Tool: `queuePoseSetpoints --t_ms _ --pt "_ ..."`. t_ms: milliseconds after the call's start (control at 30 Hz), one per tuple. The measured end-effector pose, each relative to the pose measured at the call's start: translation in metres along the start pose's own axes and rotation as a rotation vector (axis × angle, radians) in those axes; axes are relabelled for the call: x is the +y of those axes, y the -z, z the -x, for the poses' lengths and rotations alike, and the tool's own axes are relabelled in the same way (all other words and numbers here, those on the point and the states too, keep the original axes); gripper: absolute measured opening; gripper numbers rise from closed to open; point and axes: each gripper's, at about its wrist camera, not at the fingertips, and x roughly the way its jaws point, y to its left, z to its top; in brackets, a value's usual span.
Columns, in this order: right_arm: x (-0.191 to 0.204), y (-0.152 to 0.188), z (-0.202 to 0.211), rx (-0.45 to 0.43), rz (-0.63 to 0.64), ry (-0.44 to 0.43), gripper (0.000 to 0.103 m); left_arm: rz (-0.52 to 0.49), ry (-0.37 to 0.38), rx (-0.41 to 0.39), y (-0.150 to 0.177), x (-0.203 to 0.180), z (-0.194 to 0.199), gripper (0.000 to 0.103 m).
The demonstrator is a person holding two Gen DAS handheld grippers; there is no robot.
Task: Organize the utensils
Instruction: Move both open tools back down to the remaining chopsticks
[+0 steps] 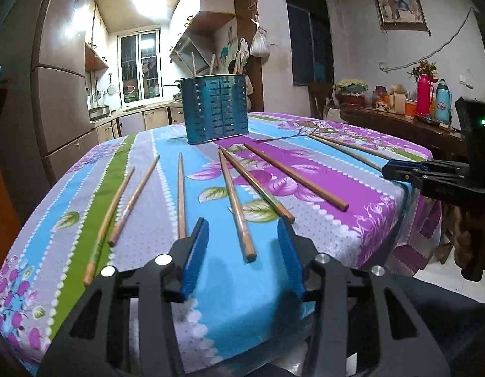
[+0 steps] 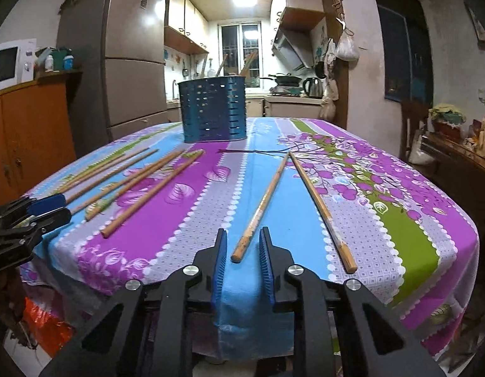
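Observation:
Several wooden chopsticks lie loose on the flowered tablecloth (image 1: pixel 321 169). A blue perforated metal holder (image 1: pixel 215 110) (image 2: pixel 212 110) stands at the far middle of the table, with a few sticks poking out of it. My left gripper (image 1: pixel 242 220) is open at the near edge, and the near end of one chopstick (image 1: pixel 236 198) lies between its blue pads without touching them. My right gripper (image 2: pixel 243 231) is open with a narrower gap, its pads flanking the near end of another chopstick (image 2: pixel 261 207), apart from it. A second chopstick (image 2: pixel 321 207) lies just to its right.
In the left wrist view, the right gripper's fingers (image 1: pixel 396 169) show at the table's right edge. In the right wrist view, the left gripper's fingers (image 2: pixel 47 207) show at the left edge. A dark side table (image 1: pixel 399 122) with flasks stands to the right, an orange cabinet (image 2: pixel 29 132) to the left.

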Motion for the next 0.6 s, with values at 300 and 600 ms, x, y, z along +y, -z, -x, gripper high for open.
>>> queuePoseSetpoints --t_ms 300,600 --pt "0.004 0.008 -0.001 -0.048 0.002 0.059 0.019 0.004 0.016 -0.041 0.006 -0.009 -0.004 0.019" --pt "0.008 0.012 0.004 -0.069 0.018 0.092 0.019 0.034 -0.001 -0.079 0.010 -0.013 -0.002 0.015"
